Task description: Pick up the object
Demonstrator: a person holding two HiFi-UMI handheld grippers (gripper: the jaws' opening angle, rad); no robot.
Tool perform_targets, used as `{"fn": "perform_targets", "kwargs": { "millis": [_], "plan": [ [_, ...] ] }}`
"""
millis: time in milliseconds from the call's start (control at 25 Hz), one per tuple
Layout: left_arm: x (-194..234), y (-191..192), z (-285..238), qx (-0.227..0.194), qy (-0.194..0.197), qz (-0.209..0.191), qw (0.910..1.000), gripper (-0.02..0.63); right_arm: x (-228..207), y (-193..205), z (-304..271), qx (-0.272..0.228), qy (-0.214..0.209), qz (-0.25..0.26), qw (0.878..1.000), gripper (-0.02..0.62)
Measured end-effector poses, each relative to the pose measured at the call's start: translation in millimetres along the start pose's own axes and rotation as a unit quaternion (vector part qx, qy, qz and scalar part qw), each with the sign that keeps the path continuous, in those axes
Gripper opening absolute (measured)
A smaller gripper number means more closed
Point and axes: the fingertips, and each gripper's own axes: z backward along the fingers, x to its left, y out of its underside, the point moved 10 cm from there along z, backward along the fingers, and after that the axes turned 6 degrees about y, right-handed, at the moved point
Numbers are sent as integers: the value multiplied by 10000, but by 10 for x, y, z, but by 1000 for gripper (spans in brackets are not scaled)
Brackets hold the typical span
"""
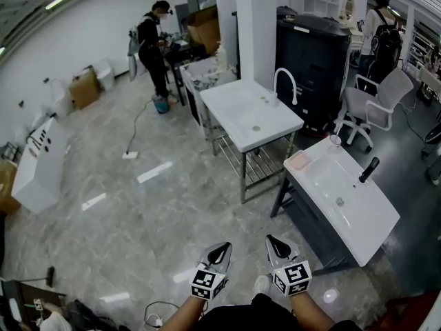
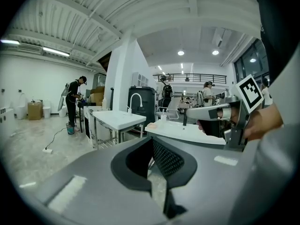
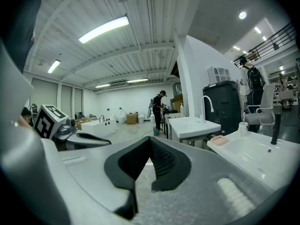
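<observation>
Both grippers are held low at the bottom of the head view, above the marble floor. My left gripper [image 1: 222, 248] [image 2: 152, 140] is shut with nothing between its jaws. Beside it, my right gripper [image 1: 273, 242] [image 3: 150, 140] also looks shut and empty. Ahead to the right stands a white washbasin [image 1: 348, 209] [image 3: 253, 156] with a black faucet [image 1: 368, 169]. A pink soap dish [image 1: 298, 161] [image 3: 219, 140] [image 2: 152, 125] and a small white cup [image 1: 335, 141] [image 3: 243, 127] rest on its far end. Neither gripper touches the basin.
A second white basin [image 1: 241, 112] with a white faucet [image 1: 284, 81] stands farther back. Behind it are a dark cabinet [image 1: 313, 54] and a white chair [image 1: 375, 105]. One person [image 1: 153, 47] works at a table; another [image 1: 382, 33] stands back right. A white tub unit [image 1: 38, 164] is at the left.
</observation>
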Motion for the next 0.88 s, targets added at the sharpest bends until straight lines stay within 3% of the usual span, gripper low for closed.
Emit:
{"fn": "perform_targets", "kwargs": {
  "millis": [280, 600, 880],
  "plan": [
    [89, -185, -448, -29, -149, -8, 9999, 18, -492, -105, -258, -2, 10, -100, 9999, 3],
    [-30, -341, -1003, -2, -37, -75, 10000, 18, -1046, -112, -311, 43, 141, -180, 9997, 3],
    [-90, -500, -1444, -87, -122, -133, 9998, 18, -1485, -149, -417, 67, 3, -100, 9999, 3]
  ]
}}
